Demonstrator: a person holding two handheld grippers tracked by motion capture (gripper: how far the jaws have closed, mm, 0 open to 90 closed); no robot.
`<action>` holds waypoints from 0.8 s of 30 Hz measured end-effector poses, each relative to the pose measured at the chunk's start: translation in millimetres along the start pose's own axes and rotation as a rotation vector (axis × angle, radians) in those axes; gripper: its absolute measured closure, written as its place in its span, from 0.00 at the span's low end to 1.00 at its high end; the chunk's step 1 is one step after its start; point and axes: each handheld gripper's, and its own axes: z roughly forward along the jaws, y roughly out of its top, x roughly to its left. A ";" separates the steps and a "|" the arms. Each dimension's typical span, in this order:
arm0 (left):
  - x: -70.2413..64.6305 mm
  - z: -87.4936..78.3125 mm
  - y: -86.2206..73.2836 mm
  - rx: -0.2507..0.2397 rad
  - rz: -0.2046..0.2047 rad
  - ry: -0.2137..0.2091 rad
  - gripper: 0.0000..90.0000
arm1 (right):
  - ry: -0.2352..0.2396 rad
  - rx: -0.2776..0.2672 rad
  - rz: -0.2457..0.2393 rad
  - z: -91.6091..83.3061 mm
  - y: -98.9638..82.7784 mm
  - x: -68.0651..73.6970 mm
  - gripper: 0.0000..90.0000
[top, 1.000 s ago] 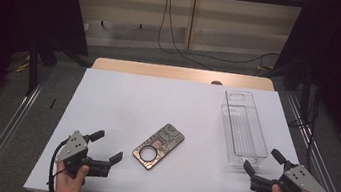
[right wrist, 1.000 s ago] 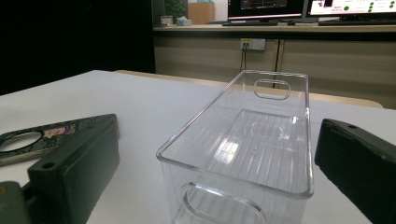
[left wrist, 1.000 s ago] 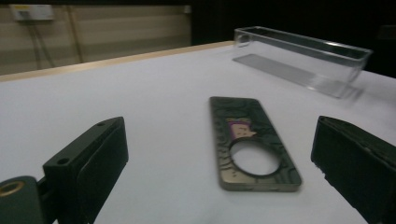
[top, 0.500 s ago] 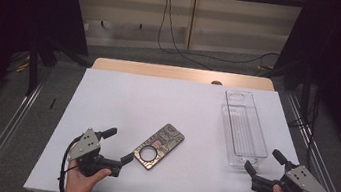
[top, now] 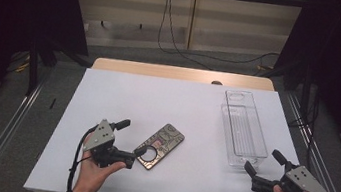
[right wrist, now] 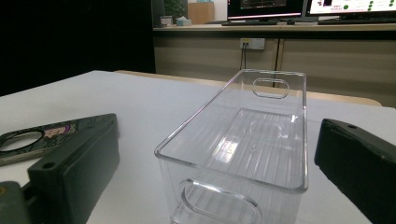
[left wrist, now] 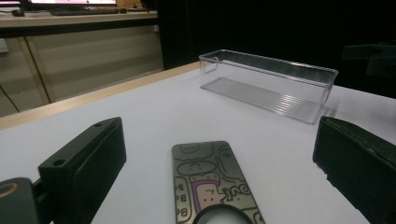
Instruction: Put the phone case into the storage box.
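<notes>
Phone case (top: 160, 145) lies flat btwn wide-apart left gripper (top: 127, 143) jaws, may skid w/o lifting; right gripper (top: 264, 162) also spread.

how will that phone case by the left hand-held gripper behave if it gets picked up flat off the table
The phone case lies flat and thin, so jaws may struggle to get under it. It probably weighs little and might flex slightly. Its glossy printed face suggests it could slide on the smooth white table.
</notes>
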 end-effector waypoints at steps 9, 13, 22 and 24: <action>-7.6 26.3 5.9 0.009 0.001 -0.001 0.03 | 0.002 0.003 0.001 0.3 -0.1 -0.5 0.00; -8.5 32.4 9.4 0.023 0.006 -0.003 0.04 | 0.002 0.004 0.000 -0.3 -0.2 -0.5 0.00; -15.3 45.0 10.9 0.063 0.012 -0.066 0.17 | 0.000 0.001 0.001 -0.7 -0.1 -0.8 0.00; -16.5 47.5 9.7 0.083 0.004 -0.078 0.20 | -0.001 0.001 0.001 -0.8 -0.1 -0.9 0.00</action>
